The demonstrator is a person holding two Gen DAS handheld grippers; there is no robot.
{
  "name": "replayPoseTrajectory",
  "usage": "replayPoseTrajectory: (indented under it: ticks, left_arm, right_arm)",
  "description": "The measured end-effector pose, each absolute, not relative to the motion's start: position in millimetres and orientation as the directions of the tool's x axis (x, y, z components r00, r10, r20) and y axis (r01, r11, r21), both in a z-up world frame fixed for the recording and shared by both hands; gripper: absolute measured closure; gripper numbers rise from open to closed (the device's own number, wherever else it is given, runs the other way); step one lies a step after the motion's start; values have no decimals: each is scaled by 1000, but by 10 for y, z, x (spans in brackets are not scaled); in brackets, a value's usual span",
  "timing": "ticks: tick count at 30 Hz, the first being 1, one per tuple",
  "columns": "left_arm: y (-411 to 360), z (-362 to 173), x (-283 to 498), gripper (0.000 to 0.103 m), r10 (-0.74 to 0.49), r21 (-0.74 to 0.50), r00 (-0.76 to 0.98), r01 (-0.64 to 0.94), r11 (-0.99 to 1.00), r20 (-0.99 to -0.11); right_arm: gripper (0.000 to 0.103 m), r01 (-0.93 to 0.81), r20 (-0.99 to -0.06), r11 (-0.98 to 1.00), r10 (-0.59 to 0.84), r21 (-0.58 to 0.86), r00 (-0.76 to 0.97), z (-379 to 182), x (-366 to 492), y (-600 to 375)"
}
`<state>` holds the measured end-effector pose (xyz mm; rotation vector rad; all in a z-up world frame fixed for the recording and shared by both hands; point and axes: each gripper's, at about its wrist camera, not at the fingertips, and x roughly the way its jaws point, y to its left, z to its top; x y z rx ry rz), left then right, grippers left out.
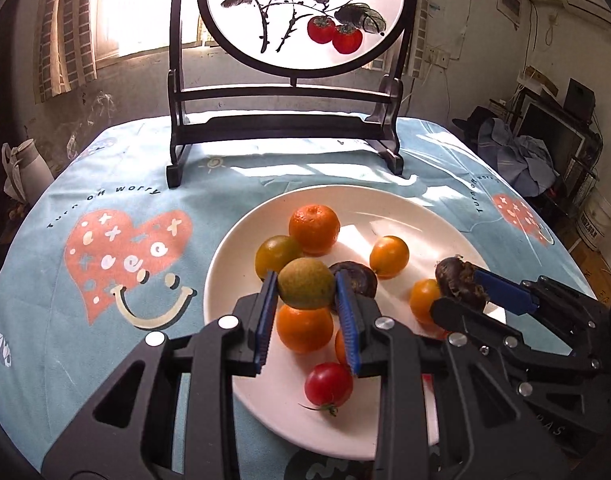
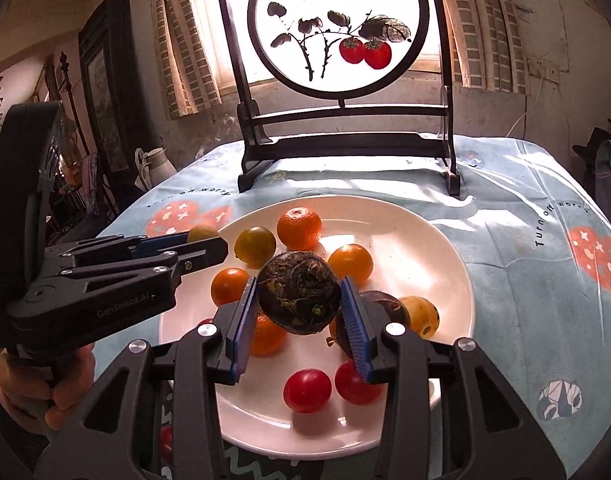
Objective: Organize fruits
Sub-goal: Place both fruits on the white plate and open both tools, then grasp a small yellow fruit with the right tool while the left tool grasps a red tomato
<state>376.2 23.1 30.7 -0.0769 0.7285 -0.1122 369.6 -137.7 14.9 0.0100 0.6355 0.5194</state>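
At the far left of the right wrist view, a hand (image 2: pixel 45 380) grips the handle of the left gripper (image 2: pixel 203 240); only part of the hand is visible, the rest is cut off by the frame edge. This gripper is closed on a small greenish-brown fruit (image 1: pixel 306 283), which is clear in the left wrist view, pressed between the two blue pads above the white plate (image 1: pixel 385 208). From the right wrist view only a small yellowish part of this fruit shows behind the black finger.

The plate lies on a light blue tablecloth (image 1: pixel 105 184) and carries the other fruits: a large mandarin (image 1: pixel 314 229), a greenish-yellow one (image 1: pixel 277 256) touching it, a small orange fruit (image 1: pixel 389 256) and a red tomato (image 1: pixel 328 385) near the front rim. Some fruits are partly covered by the fingers, so their number is difficult to tell. A dark round fruit (image 1: pixel 359 278) lies half hidden behind the right pad.

More to the right, the right gripper (image 2: pixel 299 300) is closed on a dark, rough water chestnut (image 2: pixel 298 292), held over the plate. Behind the plate stands a dark wooden screen (image 1: pixel 281 128) with painted persimmons; its top is cut off.
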Motion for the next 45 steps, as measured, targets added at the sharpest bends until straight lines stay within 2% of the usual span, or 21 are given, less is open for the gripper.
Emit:
replayPoseTrajectory:
  ticks: [1,3,5,12,18,21,27,34,42,45]
  left_arm:
    - [241,298,3775,64,-126,-111,738,69,991,-663]
    - [266,314,3733,36,-110,-113,745,47,992,-658]
    - [291,379,3667,27,-99,-112,759,35,993,-644]
    - [496,604,3246,8,-65,-159,800,-38,986,-597]
    - [625,491,2832,7,-52,-187,781,-83,979,-622]
    - [626,337,2629,7,-27,-156,772,-94,983,-635]
    - [667,72,2462,6,-42,-155,704,-97,983,-709]
    - [618,119,2369,6,43,-60,730,-114,992,-682]
    - [565,163,2357,6,55,-30,735,-102,994,-676]
    - [595,186,2341,6,44,-50,740,-105,993,-671]
  right_arm:
    - [57,-458,-567,875,459,156,684,144,3715,-1364]
    - [56,-468,-569,871,462,148,680,161,3722,-1358]
    - [56,-469,-564,871,463,146,684,206,3685,-1381]
    - [55,-492,-530,854,500,170,685,400,3328,-1513]
    - [55,-514,-557,845,500,147,663,318,2962,-1525]
    - [47,-535,-593,834,500,134,631,171,2792,-1491]
    - [46,-597,-674,794,503,113,541,-32,2581,-1334]
    - [46,-660,-763,751,435,14,478,-299,2487,-1076]
    - [46,-655,-766,755,409,-21,496,-347,2536,-1016]
    - [53,-654,-771,757,408,-14,489,-361,2573,-993]
